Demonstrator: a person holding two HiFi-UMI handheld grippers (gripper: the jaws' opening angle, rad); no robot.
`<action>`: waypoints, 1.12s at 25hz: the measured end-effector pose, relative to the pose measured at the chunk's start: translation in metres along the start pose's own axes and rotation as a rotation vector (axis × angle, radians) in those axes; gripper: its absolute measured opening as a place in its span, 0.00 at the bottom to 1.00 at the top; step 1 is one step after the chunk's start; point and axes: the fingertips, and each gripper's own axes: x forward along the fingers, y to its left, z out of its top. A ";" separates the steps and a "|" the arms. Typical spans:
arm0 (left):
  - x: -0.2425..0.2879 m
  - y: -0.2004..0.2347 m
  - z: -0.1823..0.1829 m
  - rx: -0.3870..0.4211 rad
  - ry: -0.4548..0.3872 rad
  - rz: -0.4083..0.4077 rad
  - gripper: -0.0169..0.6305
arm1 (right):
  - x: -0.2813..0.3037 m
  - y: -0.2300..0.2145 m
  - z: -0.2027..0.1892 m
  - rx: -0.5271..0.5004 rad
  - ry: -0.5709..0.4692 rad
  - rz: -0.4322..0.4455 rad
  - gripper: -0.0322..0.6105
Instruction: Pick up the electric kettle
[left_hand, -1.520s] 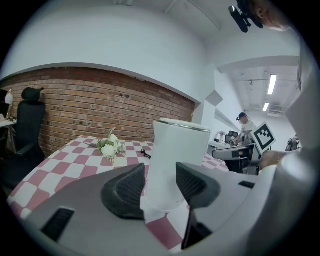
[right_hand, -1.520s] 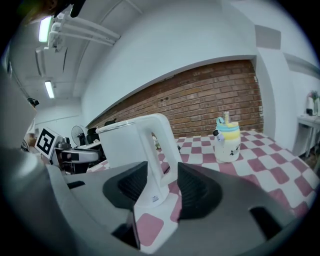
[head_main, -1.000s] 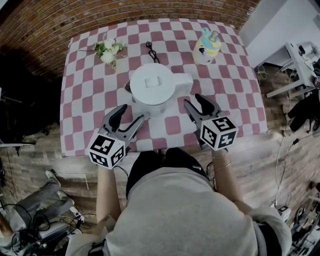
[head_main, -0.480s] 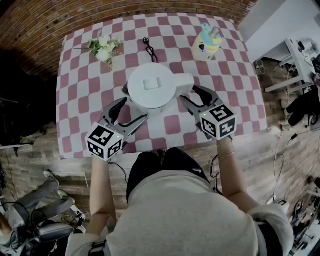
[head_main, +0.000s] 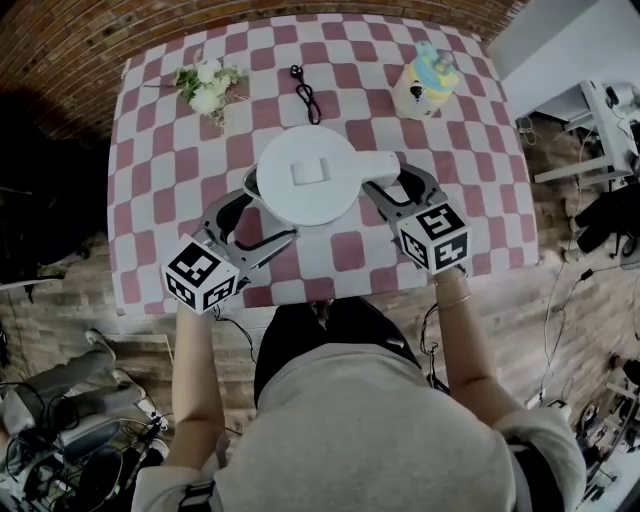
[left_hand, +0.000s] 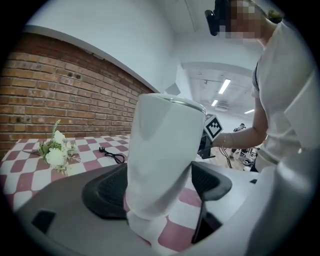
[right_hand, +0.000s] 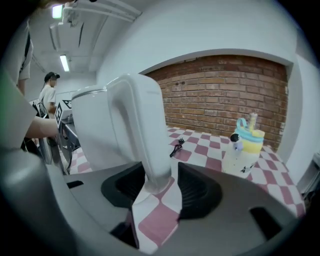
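A white electric kettle (head_main: 305, 175) stands on the red-and-white checked table (head_main: 160, 180), its handle (head_main: 385, 165) pointing right. My left gripper (head_main: 262, 215) reaches in from the lower left. Its jaws are opening, and the kettle's body (left_hand: 162, 150) fills the gap between the two black pads (left_hand: 107, 192). My right gripper (head_main: 397, 190) comes in from the lower right with its jaws closing. The lower end of the handle (right_hand: 145, 135) stands between its pads (right_hand: 200, 192), and a thin strip of cloth still shows beside it.
A small bunch of white flowers (head_main: 207, 88) lies at the back left and a black cable (head_main: 305, 92) behind the kettle. A yellow and blue toy-like bottle (head_main: 425, 82) stands at the back right. The table's front edge (head_main: 330, 290) runs just past my hands.
Both grippers have moved forward to the kettle. The left jaws spread wider and now flank its body; the right jaws now straddle the handle.
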 end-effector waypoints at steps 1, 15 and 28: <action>0.001 0.000 0.000 0.001 -0.002 -0.012 0.64 | 0.001 -0.001 -0.001 -0.012 0.004 -0.003 0.37; 0.010 -0.004 0.000 0.007 -0.047 -0.116 0.64 | 0.006 -0.002 -0.003 0.000 -0.016 -0.035 0.29; 0.003 -0.006 0.013 -0.020 -0.147 -0.054 0.64 | 0.002 -0.005 0.016 0.094 -0.054 -0.098 0.29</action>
